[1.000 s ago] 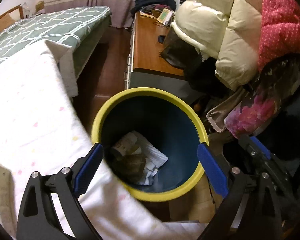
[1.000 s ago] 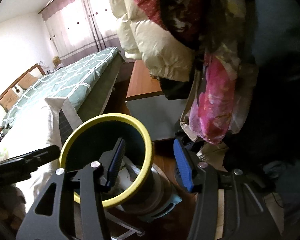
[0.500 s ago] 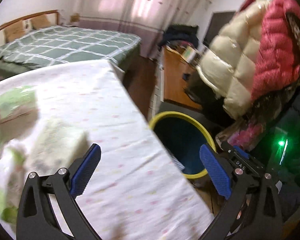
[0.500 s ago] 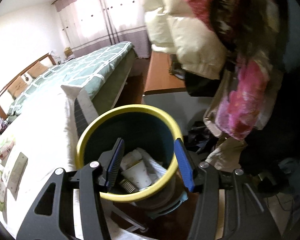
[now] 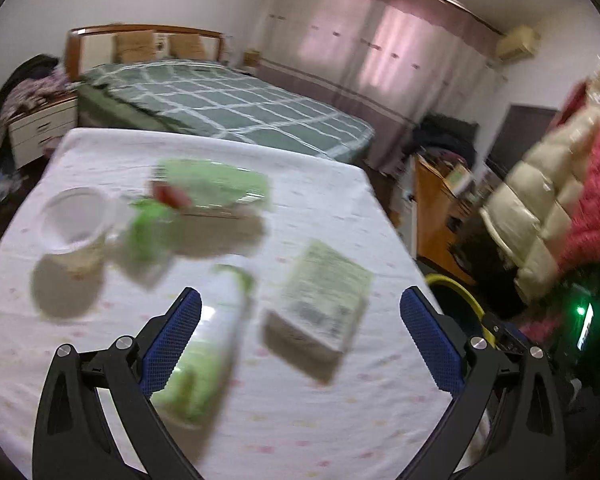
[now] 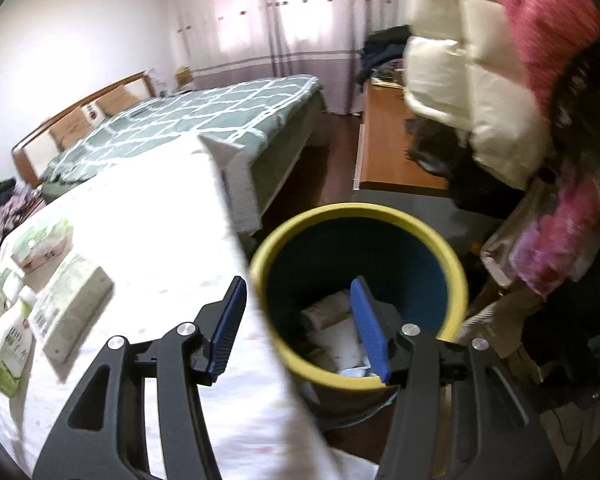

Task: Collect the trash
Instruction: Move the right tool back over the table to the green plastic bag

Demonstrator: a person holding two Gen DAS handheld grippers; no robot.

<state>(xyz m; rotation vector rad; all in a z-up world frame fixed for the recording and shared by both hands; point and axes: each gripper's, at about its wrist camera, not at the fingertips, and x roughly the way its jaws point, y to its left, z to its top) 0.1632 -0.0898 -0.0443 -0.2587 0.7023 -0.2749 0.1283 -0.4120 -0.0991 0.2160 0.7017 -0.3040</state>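
Now the left gripper [image 5: 300, 336] is over the table [image 5: 308, 432], which has a white cloth with tiny dots. Its two blue pads stand very wide apart, and its jaws have just been opening. Nothing is pinched between them. A green and white bottle [image 5: 208, 344] lies on its side on the cloth, right next to the left pad. Just beside it, in the gap between the pads, lies a flat green and white box [image 5: 320, 304]. A bit farther away sit a clear plastic cup [image 5: 74, 228] and a green packet [image 5: 216, 188], all blurry. Past the table's right edge a bit of the bin's yellow rim peeks out.

The right gripper [image 6: 296, 324] hangs where the table edge meets the trash bin [image 6: 456, 280]. Its pads are partly apart and hold nothing. One pad is over the cloth and the other is over the bin's mouth. The bin is dark blue inside with a yellow rim, and it stands on the floor tight against the table. White crumpled paper [image 6: 332, 312] and other trash lie at its bottom.

Farther back is a bed [image 6: 204, 120] with a green checked cover. A low wooden cabinet [image 6: 392, 152] stands near it. Puffy coats [image 6: 480, 92], cream and pink, hang on the right. Pink curtains [image 5: 380, 60] cover the window at the far wall.
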